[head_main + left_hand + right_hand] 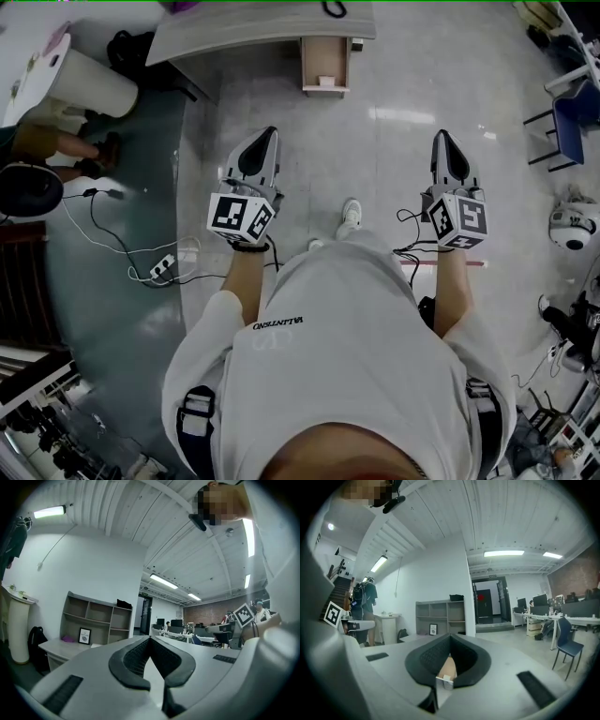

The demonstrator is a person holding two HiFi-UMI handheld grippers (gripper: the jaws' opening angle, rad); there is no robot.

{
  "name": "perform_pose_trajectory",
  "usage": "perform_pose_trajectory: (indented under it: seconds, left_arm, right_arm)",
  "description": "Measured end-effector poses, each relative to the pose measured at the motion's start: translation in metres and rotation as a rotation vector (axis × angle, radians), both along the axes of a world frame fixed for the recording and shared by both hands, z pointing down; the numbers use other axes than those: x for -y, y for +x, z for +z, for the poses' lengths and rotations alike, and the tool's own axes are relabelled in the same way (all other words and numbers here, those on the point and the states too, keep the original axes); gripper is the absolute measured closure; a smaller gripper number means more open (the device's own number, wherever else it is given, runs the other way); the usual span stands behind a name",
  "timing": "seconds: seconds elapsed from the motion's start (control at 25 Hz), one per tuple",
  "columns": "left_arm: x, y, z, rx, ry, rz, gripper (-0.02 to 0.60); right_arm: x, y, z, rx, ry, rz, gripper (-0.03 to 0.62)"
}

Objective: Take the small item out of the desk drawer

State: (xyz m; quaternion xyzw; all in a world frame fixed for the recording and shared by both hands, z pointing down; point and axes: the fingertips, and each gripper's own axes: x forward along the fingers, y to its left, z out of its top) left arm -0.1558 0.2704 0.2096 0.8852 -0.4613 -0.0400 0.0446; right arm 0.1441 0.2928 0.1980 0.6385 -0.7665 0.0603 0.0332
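Both grippers held out level toward the open drawer, well apart from the desk.
The left gripper [270,132] and right gripper [441,137] are pressed together and empty, probably for the approach. The head view shows the drawer [325,56] pulled out of the desk [234,28]. Only the right gripper view looks along it. The small item, presumably inside, cannot be made out.

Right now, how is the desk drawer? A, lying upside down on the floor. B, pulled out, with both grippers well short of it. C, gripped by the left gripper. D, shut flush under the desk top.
B: in the head view the drawer sticks out from under the desk with its inside showing, while the left gripper and right gripper hang over the floor, apart from it.
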Motion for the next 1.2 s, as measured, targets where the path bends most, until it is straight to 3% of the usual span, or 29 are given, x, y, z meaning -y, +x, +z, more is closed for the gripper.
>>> perform_pose_trajectory:
  seconds: [0.44,0.64,1.2]
  left_arm:
    - [0.075,0.052,0.009,0.001,-0.048,-0.038,0.586]
    - [0.095,0.058,0.006,0.011,-0.049,-0.095,0.586]
    - [0.128,0.084,0.023,0.045,-0.092,-0.081,0.585]
  right_arm:
    - [0.087,0.024,0.014,0.069,-0.021,-0.119,0.594]
    - [0.117,0.040,0.019,0.103,-0.029,-0.156,0.594]
    - [0.144,0.039,0.047,0.060,-0.093,-0.210,0.594]
